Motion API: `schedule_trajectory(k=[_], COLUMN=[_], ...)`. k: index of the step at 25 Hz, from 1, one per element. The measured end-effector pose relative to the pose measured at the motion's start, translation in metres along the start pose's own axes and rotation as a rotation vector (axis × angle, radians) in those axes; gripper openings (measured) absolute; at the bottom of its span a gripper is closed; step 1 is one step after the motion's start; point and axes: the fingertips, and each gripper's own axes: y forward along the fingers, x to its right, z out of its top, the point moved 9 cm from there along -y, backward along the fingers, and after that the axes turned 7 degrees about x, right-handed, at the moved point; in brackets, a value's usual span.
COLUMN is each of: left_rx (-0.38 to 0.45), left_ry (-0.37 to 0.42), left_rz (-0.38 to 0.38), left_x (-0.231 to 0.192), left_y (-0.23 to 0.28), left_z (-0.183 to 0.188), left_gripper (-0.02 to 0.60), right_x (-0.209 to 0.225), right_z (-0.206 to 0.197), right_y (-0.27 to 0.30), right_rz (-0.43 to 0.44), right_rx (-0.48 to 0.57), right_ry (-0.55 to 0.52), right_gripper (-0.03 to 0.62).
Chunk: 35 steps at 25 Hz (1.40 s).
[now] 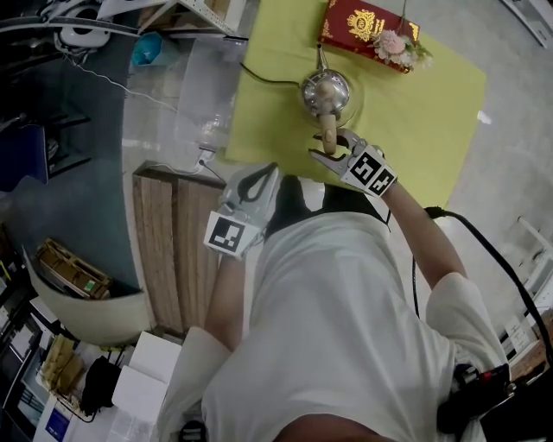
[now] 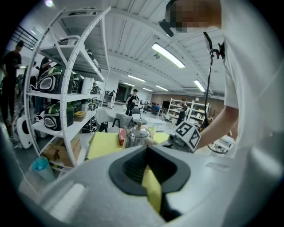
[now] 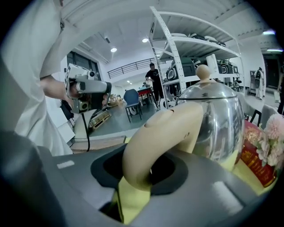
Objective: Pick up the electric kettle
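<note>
The steel electric kettle [image 1: 326,91] with a beige knob is over the yellow-green table [image 1: 415,112]. Its beige handle [image 1: 328,129] points toward me. My right gripper [image 1: 333,148] is shut on that handle. In the right gripper view the curved handle [image 3: 159,137] fills the hollow between the dark pads, with the shiny body [image 3: 217,119] just beyond. My left gripper [image 1: 270,171] hangs near my chest, off the table's near edge. Its jaws are together with nothing in them. From the left gripper view the kettle [image 2: 135,136] is small and far ahead.
A red box [image 1: 359,26] and pink flowers [image 1: 399,43] lie at the table's far side behind the kettle. A black cord [image 1: 272,82] runs left from the kettle. A wooden bench [image 1: 173,250] stands at my left. White shelving [image 2: 66,88] holds helmets.
</note>
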Motion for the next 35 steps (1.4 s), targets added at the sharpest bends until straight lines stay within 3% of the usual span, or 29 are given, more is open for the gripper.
schedule_trajectory(k=[7, 14, 25, 35], left_rx=[0.001, -0.006, -0.030, -0.063], left_ry=[0.030, 0.068, 0.104, 0.117], left_rz=[-0.045, -0.146, -0.296, -0.380], left_x=[0.002, 0.011, 0.038, 0.061], left_y=[0.006, 0.034, 0.088, 0.136], left_z=[0.014, 0.025, 0.036, 0.040], left_gripper=[0.002, 0.002, 0.002, 0.001], right_x=[-0.004, 0.000, 0.015, 0.043], right_z=[0.015, 0.012, -0.021, -0.050], right_y=[-0.023, -0.065, -0.144, -0.194], right_rz=[-0.043, -0.157, -0.385, -0.511], right_rx=[0.038, 0.079, 0.154, 0.207], right_ry=[0.039, 0.087, 0.196, 0.265], right_gripper=[0.124, 0.124, 0.126, 0.126])
